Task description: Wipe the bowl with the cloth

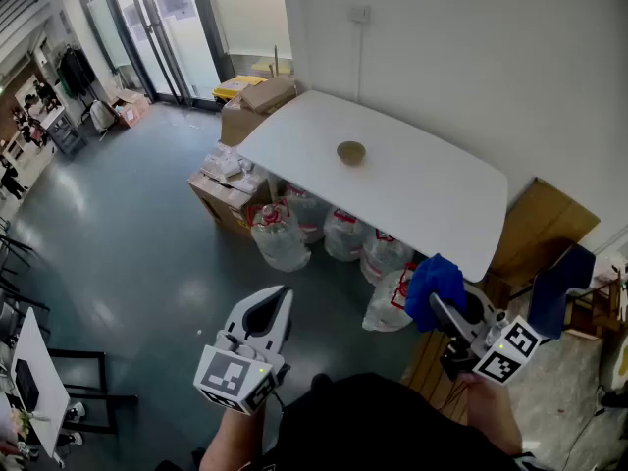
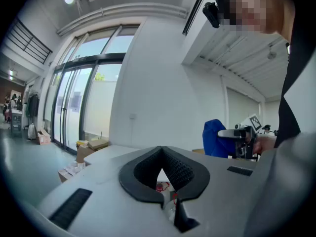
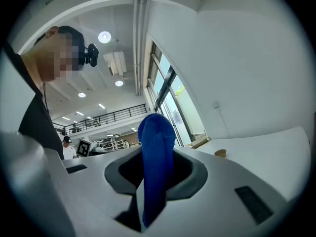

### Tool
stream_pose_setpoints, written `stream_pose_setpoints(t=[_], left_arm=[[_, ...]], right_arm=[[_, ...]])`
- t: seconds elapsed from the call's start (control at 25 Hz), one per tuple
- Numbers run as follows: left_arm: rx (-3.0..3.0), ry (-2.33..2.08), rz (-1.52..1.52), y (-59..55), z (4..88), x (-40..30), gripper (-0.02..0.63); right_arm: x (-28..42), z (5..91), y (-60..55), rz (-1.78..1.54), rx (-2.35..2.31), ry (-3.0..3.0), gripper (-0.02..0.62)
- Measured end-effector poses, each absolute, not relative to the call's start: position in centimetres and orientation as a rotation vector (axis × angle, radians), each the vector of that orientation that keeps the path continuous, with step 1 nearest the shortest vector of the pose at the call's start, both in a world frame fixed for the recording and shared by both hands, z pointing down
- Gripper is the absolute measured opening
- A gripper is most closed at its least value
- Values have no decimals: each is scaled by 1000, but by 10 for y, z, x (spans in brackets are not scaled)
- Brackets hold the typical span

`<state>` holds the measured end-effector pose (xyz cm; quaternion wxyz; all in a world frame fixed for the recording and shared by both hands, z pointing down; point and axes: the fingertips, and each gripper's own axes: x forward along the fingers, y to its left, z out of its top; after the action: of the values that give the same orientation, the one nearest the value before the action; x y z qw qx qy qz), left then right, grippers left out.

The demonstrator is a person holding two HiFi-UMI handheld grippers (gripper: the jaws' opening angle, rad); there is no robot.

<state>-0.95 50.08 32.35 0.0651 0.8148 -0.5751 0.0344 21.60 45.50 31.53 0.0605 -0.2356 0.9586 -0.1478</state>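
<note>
A small tan bowl (image 1: 350, 152) stands alone near the middle of a white table (image 1: 432, 204); in the right gripper view the bowl (image 3: 220, 153) shows small and far off. My right gripper (image 1: 439, 307) is shut on a blue cloth (image 1: 434, 288), well short of the table's near corner. The cloth (image 3: 156, 167) stands bunched between the jaws in the right gripper view. My left gripper (image 1: 271, 314) hangs over the floor with its jaws shut and nothing between them (image 2: 161, 168). The left gripper view also catches the blue cloth (image 2: 215, 138) at its right.
Clear plastic bags (image 1: 324, 234) and cardboard boxes (image 1: 235, 180) are stacked under and beside the table. A cardboard sheet (image 1: 538, 229) leans at its right end. A white wall runs behind the table; glass doors (image 1: 157, 27) lie at the back left.
</note>
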Motion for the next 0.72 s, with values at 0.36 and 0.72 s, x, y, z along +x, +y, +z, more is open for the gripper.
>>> stream_pose_setpoints(t=[0.36, 0.72], left_arm=[[2471, -1763, 138, 505, 329, -36, 11], [2496, -1717, 99, 510, 336, -76, 11]], right_arm=[[184, 317, 454, -441, -704, 2922, 89], [134, 315, 454, -408, -696, 2961, 89]])
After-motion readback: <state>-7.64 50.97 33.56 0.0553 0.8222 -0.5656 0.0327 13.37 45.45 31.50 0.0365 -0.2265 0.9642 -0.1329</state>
